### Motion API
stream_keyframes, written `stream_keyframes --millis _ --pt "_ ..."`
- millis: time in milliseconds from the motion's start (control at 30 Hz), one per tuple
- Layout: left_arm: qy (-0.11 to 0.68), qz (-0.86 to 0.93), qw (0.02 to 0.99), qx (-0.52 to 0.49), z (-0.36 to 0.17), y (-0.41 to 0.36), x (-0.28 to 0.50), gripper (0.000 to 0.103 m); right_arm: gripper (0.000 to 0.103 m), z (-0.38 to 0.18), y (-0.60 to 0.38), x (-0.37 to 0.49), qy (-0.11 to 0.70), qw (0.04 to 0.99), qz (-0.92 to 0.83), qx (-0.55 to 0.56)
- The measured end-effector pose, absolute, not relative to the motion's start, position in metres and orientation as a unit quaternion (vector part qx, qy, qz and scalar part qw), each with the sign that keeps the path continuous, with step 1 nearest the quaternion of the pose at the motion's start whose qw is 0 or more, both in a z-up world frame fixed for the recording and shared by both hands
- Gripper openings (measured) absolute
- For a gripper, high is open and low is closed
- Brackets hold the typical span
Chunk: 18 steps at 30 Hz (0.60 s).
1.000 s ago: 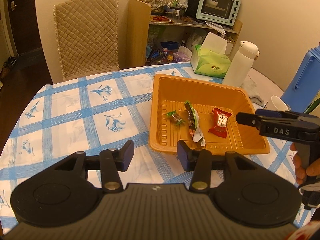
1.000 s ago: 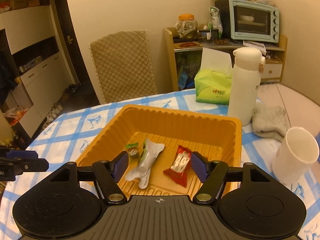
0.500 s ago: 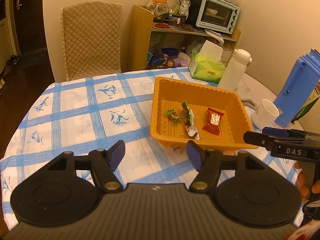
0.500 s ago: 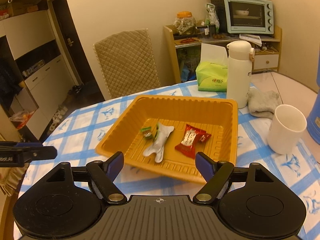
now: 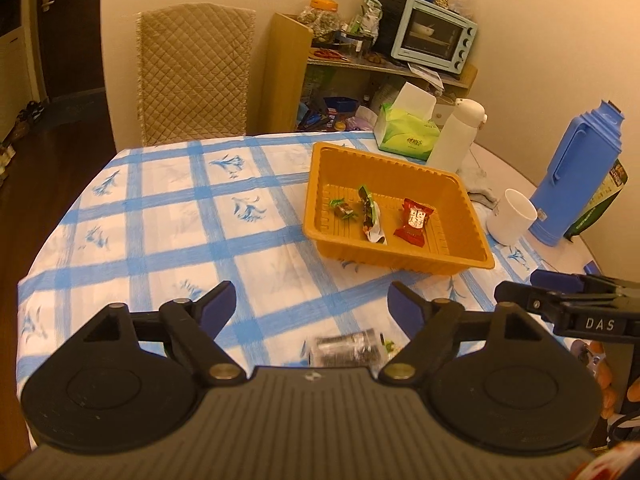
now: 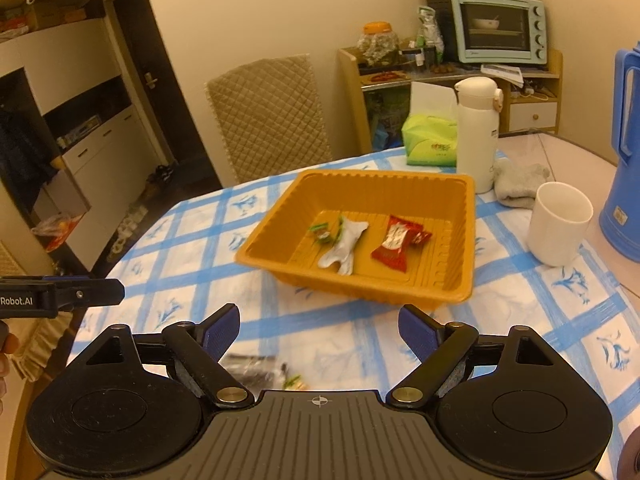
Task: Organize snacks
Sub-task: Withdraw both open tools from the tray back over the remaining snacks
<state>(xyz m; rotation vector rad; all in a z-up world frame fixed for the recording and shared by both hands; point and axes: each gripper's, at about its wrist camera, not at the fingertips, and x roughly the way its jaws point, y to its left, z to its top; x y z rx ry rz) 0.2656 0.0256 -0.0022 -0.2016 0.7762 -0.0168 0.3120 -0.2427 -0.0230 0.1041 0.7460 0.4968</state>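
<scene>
An orange tray sits on the blue-checked tablecloth. In it lie a red snack packet, a long green-and-silver packet and a small green-wrapped candy. My left gripper is open and empty, held above the near table edge. My right gripper is open and empty, back from the tray. A dark blurred packet and a small candy lie near the table's front edge below both grippers.
A white cup, a blue thermos jug, a white flask, a green tissue box and a grey cloth stand right of and behind the tray. A quilted chair is at the far side.
Both grippers have pulled back and risen away from the tray, and their jaws stand wider apart. A dark packet at the front edge has come into view.
</scene>
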Motion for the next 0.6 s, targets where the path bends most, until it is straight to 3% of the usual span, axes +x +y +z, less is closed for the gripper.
stream_keyframes --millis 600 --pt "0.389 0.081 0.906 -0.146 -0.012 0.053 0.155 0.082 0.087 -0.033 -0.219 0.245 0.383 0.871 0.307 0.004"
